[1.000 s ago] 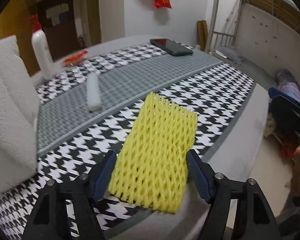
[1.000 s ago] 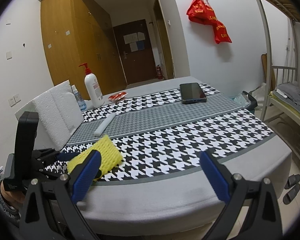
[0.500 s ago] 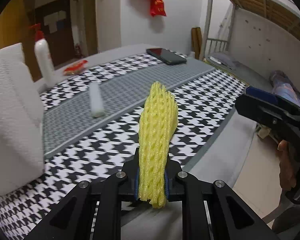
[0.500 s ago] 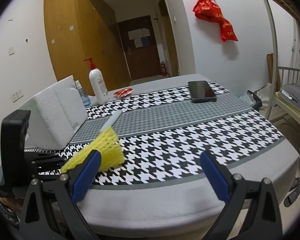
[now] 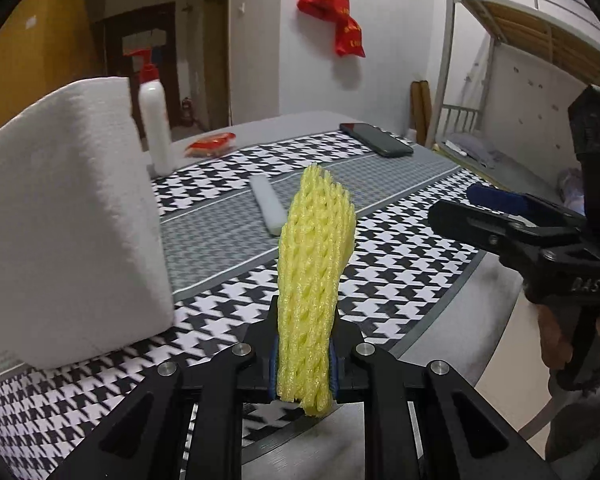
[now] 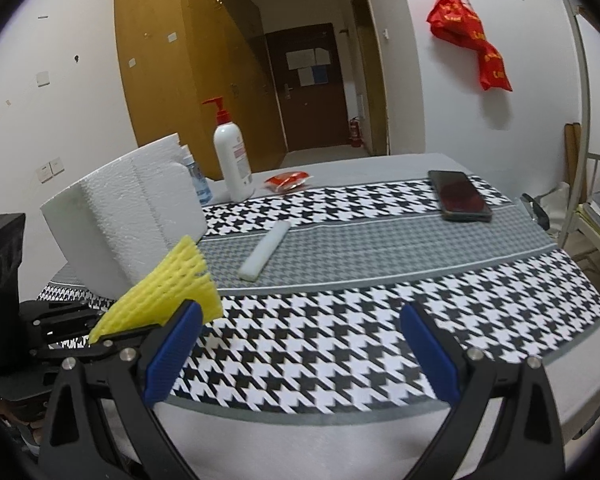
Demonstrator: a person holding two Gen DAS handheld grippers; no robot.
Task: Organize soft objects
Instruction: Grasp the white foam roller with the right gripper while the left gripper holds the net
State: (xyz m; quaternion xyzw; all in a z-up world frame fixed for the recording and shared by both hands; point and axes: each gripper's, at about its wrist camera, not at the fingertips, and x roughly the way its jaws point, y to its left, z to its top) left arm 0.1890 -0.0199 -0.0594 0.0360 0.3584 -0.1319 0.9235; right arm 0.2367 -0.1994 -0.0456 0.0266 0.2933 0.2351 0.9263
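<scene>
Left wrist view: my left hand-held gripper (image 5: 303, 360) pinches the yellow foam net (image 5: 316, 264), squeezed narrow and lifted clear of the tabletop (image 5: 400, 280). My right hand-held gripper (image 6: 300, 348) stands wide, holding nothing, beside it.

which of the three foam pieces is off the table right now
The yellow foam net. The left gripper is shut on it and holds it up, folded. The big white foam block and the small white foam strip both rest on the cloth.

Black gripper (image 5: 303, 364) frames, blue jaw pads, silver screws, embossed lettering
</scene>
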